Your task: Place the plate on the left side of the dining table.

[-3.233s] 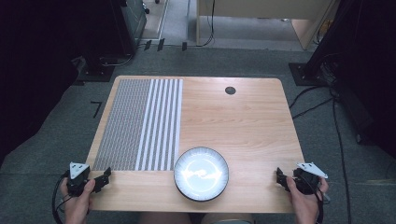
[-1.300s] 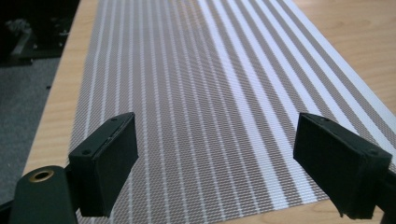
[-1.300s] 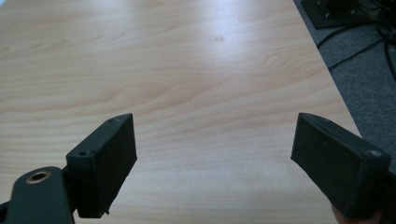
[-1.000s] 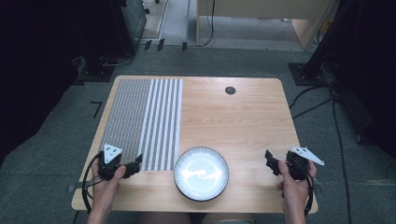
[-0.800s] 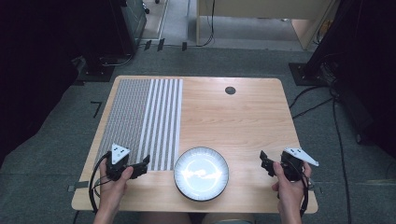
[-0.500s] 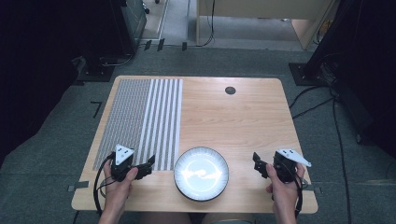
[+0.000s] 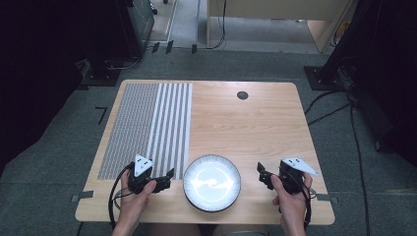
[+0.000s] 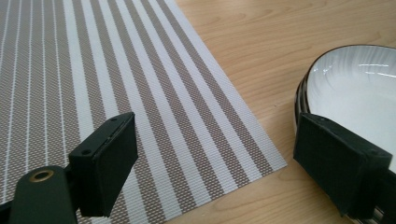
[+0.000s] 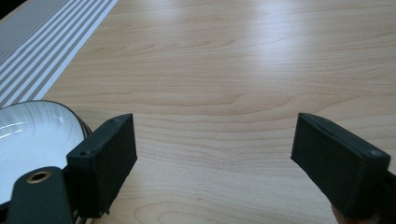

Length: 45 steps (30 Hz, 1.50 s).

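flanking the bowl (image 7: 212,182) (both grippers agape)

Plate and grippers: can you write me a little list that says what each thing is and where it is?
plate: white with a dark rim, empty, on the near middle of the table
left gripper: open, holds nothing, just left of the plate, pointing at it
right gripper: open, holds nothing, right of the plate with bare wood between
mat: striped grey and white, flat on the left part of the table
table: light wood
round hole cover: small and dark, near the far edge
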### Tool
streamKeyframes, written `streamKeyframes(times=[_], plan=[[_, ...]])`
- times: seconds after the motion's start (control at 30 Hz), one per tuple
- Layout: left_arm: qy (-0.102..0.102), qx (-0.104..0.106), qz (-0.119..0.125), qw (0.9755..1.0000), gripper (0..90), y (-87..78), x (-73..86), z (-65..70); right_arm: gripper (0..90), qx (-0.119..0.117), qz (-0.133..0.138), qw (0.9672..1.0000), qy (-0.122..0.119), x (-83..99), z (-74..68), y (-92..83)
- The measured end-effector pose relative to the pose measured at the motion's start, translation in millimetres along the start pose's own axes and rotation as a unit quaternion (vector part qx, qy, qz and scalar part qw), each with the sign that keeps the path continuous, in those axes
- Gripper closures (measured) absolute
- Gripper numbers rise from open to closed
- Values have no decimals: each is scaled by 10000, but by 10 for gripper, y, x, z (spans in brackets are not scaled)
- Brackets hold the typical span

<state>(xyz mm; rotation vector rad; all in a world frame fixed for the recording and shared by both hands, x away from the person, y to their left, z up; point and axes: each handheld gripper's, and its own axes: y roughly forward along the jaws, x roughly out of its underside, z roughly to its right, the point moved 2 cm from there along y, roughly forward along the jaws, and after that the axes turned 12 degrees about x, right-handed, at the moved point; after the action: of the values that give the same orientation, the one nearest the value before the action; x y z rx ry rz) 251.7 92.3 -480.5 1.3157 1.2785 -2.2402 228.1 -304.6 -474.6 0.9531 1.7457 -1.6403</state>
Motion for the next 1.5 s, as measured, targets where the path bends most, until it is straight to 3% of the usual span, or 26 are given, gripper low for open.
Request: streamKeyframes(times=[0.8, 1.03, 1.1, 1.17, 1.3, 1.47, 1.5], plan=[[26, 187, -93, 9998, 138, 127, 29, 218, 166, -321, 31, 9991, -288, 114, -413, 17], [-23, 430, -153, 9990, 142, 175, 40, 303, 275, -314, 172, 9988, -349, 159, -497, 4], [-44, 544, -189, 9983, 154, 190, 44, 327, 395, -381, 225, 9983, -389, 177, -519, -2], [-53, 596, -225, 9980, 159, 203, 50, 345, 444, -459, 217, 9978, -431, 187, -538, -1], [-172, 678, -174, 9974, 285, 218, 66, 366, 506, -860, -17, 9954, -417, 220, -579, 43], [-200, 814, -268, 9961, 412, 248, 97, 384, 618, -954, -101, 9948, -330, 284, -618, 65], [-193, 847, -283, 9958, 429, 253, 101, 391, 634, -1011, -240, 9942, -289, 294, -628, 67]])
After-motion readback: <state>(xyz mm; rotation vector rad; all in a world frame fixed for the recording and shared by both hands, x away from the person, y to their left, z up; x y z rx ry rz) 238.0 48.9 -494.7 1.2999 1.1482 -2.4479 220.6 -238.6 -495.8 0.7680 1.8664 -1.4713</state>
